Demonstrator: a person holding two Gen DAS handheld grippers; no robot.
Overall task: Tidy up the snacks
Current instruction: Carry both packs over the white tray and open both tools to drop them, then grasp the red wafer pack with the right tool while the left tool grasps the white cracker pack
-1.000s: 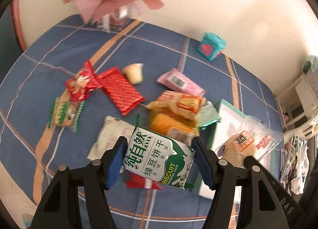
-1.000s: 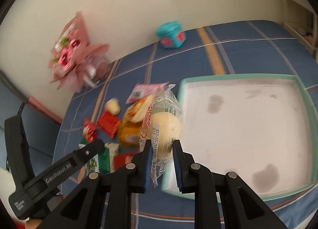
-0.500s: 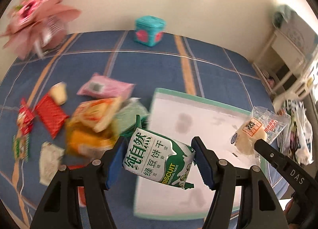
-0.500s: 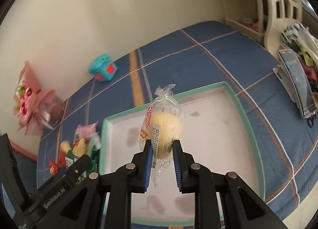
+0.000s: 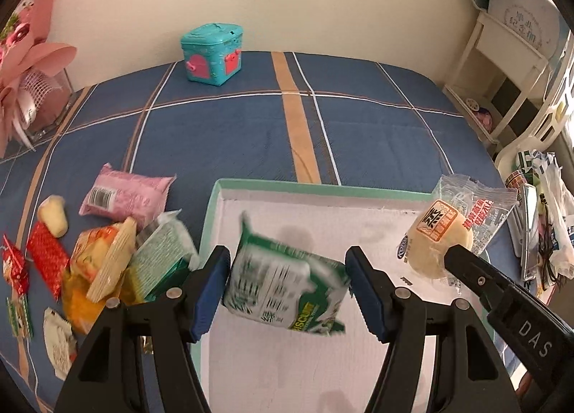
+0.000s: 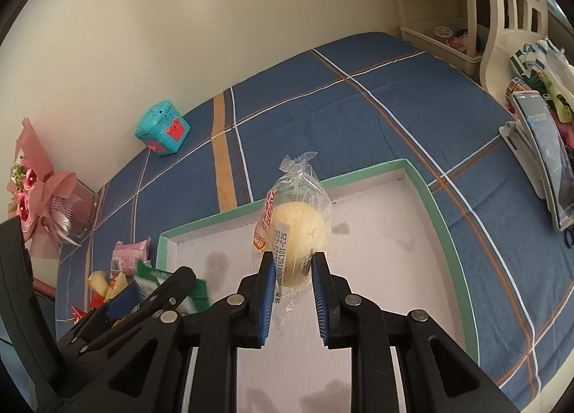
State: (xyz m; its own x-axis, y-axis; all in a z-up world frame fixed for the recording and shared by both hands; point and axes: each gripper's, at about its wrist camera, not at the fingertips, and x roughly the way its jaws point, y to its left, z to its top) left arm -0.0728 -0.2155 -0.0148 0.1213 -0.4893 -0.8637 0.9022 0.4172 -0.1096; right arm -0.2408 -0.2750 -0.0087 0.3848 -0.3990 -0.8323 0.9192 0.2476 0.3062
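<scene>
My left gripper (image 5: pixel 287 260) is shut on a green and white biscuit packet (image 5: pixel 287 287), which looks blurred and tilted between the blue pads. It hangs over the left part of a white tray with a mint-green rim (image 5: pixel 215 219). My right gripper (image 6: pixel 293 257) is shut on a round yellow bun in a clear wrapper (image 6: pixel 297 230), held upright over the tray's (image 6: pixel 427 190) middle. In the left wrist view the bun (image 5: pixel 439 244) shows at the right, above the tray's far right corner. The left gripper (image 6: pixel 172 291) appears at the lower left of the right wrist view.
Several loose snacks lie left of the tray on the blue plaid cloth: a pink packet (image 5: pixel 125 194), an orange pack (image 5: pixel 97 266), red wrappers (image 5: pixel 46 259). A teal box (image 5: pixel 211 54) and a pink bouquet (image 5: pixel 25 69) stand by the wall. A phone on a stand (image 6: pixel 549 158) is at the right.
Both grippers have swung right, from above the snack pile to above the tray, each carrying its item. The biscuit packet now sits tilted and blurred between the left pads.
</scene>
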